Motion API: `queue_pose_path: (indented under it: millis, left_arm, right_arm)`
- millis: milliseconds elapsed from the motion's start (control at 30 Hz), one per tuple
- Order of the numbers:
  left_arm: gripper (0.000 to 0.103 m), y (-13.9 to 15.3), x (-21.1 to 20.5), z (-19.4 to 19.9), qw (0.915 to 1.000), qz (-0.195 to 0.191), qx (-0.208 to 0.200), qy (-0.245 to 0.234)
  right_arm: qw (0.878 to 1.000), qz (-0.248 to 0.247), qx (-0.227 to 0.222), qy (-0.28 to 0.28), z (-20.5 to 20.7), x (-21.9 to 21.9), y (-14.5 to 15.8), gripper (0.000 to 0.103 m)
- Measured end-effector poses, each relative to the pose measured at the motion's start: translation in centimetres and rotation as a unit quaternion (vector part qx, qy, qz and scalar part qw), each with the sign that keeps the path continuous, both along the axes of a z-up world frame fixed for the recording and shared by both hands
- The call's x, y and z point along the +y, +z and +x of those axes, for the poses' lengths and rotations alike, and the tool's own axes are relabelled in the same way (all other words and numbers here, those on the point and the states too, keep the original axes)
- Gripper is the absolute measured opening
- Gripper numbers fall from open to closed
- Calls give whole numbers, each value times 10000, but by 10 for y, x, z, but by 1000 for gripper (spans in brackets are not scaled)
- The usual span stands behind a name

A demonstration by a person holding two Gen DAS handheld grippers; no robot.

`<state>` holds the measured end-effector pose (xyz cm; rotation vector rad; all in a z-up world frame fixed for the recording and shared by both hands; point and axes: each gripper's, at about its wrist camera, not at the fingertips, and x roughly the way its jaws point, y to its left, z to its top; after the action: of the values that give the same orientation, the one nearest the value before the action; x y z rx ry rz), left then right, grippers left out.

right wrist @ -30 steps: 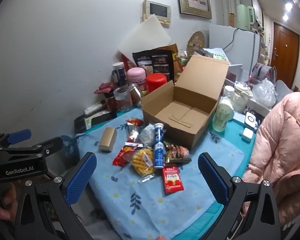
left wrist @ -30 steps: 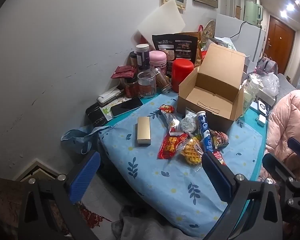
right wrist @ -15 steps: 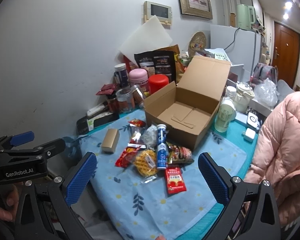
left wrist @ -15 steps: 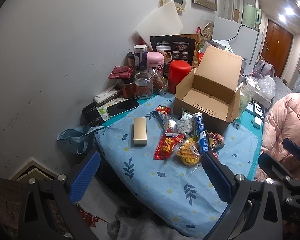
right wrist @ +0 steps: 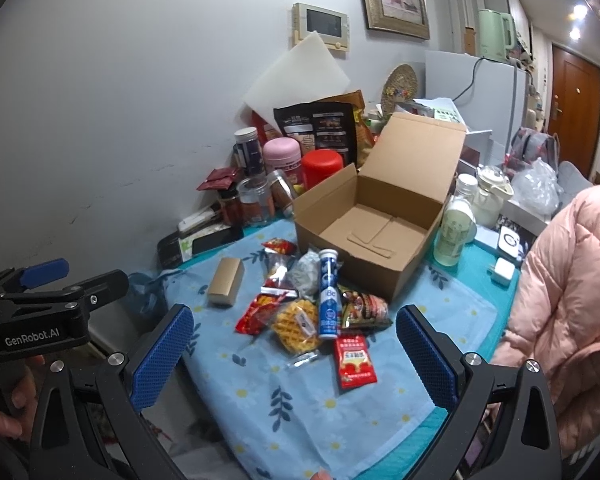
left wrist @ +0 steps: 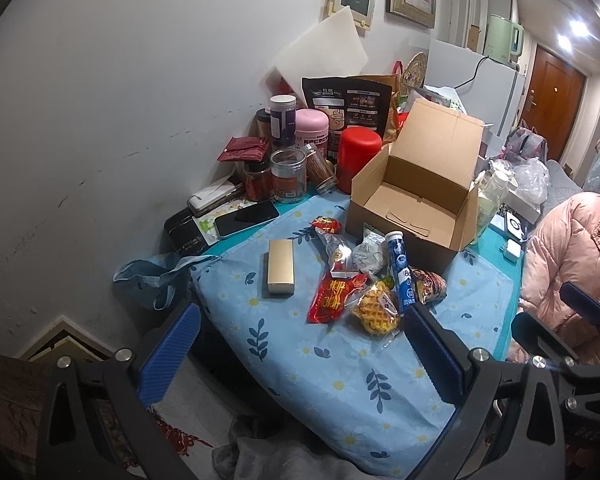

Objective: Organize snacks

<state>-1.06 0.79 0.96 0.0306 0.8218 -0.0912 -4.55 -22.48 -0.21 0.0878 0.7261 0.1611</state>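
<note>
An open cardboard box [left wrist: 410,204] [right wrist: 374,224] stands empty on the blue flowered cloth [left wrist: 340,376]. In front of it lies a pile of snacks: a blue tube [left wrist: 400,272] [right wrist: 329,300], a waffle pack [left wrist: 374,310] [right wrist: 296,322], red packets [left wrist: 334,296] [right wrist: 354,360] and a gold box [left wrist: 281,266] [right wrist: 227,287]. My left gripper [left wrist: 300,354] hovers open near the cloth's front edge, well short of the pile. My right gripper [right wrist: 294,354] is open too, holding nothing, and shows at the right of the left wrist view.
Jars, a red canister [left wrist: 358,158], a black bag [left wrist: 346,106] and a phone [left wrist: 246,218] crowd the back by the wall. A bottle [right wrist: 454,224] and teapot [right wrist: 492,190] stand right of the box. A person in a pink jacket [right wrist: 572,292] is at the right.
Both grippers have shifted slightly, so the scene sits a little differently in each view. Nothing on the table has moved; both stay open.
</note>
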Motion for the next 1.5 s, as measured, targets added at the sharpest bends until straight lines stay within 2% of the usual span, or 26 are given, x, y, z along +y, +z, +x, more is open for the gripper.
queue_pose_path:
  millis: [633,1500]
  left_arm:
    - [103,-3,6,-1,9998,-193,-6,39]
    - [103,-5,8,-5,9997,-225,-2,3]
  right_arm:
    - [10000,-30,23,92,0,4,-1,103]
    - [9999,-14,70,72,-4,1,-3,103]
